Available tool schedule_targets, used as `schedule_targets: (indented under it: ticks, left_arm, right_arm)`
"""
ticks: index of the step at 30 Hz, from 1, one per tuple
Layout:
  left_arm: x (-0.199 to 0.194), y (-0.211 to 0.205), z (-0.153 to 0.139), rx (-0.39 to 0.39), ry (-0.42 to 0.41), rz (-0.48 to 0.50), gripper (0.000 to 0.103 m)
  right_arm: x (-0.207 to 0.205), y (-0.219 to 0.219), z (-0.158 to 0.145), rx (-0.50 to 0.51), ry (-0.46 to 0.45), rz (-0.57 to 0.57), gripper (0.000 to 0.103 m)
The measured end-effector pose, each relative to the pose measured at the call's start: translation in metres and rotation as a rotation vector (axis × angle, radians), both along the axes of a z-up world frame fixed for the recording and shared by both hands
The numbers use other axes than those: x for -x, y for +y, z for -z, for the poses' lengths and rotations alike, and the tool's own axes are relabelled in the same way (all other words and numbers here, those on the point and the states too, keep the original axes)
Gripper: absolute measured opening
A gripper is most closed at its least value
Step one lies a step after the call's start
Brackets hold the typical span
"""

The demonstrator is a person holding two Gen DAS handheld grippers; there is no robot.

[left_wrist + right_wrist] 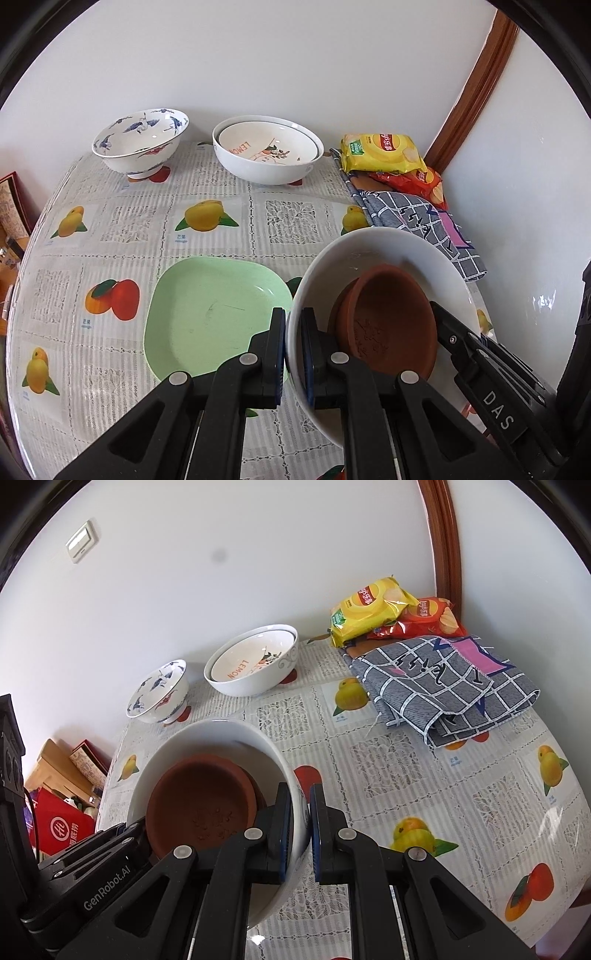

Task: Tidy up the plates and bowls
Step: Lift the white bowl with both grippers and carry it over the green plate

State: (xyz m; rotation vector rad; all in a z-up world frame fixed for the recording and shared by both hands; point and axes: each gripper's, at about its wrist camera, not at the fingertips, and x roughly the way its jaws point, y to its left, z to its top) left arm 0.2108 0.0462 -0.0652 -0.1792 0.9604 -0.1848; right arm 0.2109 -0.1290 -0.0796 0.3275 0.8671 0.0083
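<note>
a: grip status?
b: left gripper and right gripper each clamp opposite rims of the white bowl holding brown dishes, at table's 5 o'clock.
a: legible text?
b: "lemon" bowl at 12; "genrobot.ai", "das" on grippers.

fruit-print table holds green plate, bowls, cloth, perhaps crisps.

white bowl: glossy glazed ceramic | brown dish: matt rough clay | green plate: smooth plastic
</note>
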Motion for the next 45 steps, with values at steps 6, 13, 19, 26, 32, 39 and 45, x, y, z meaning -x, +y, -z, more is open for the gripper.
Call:
schedule_targets:
  ticks: [6,13,19,26,32,39,45]
  left_arm:
    - [-0.001,0.006,-0.001,0.006,-0.003,-0.006,0.009]
    - [-0.003,0.016,-0.001,0.016,-0.004,-0.02,0.009]
    - [-0.004,0.029,-0.001,0.023,-0.004,-0.037,0.009]
    - [-0.006,0.042,0.0,0.029,-0.006,-0.057,0.009]
    - [-0.009,0.051,-0.001,0.031,-0.009,-0.069,0.009]
    - [-0.013,0.06,-0.001,0.035,-0.006,-0.086,0.009]
    - [-0.017,0.067,-0.001,0.034,-0.005,-0.102,0.009]
  right_arm:
    - [-0.002,0.008,-0.001,0.007,-0.005,-0.005,0.01]
    - [-0.007,0.017,-0.001,0.017,-0.006,-0.018,0.01]
    - [-0.011,0.027,0.002,0.019,-0.002,-0.037,0.01]
    - [-0.016,0.04,0.002,0.027,-0.007,-0.06,0.01]
    - [-0.021,0.049,0.001,0.026,-0.009,-0.071,0.01]
    - [-0.029,0.058,0.001,0.032,-0.011,-0.088,0.01]
    - [-0.035,0.065,0.001,0.03,-0.011,-0.103,0.01]
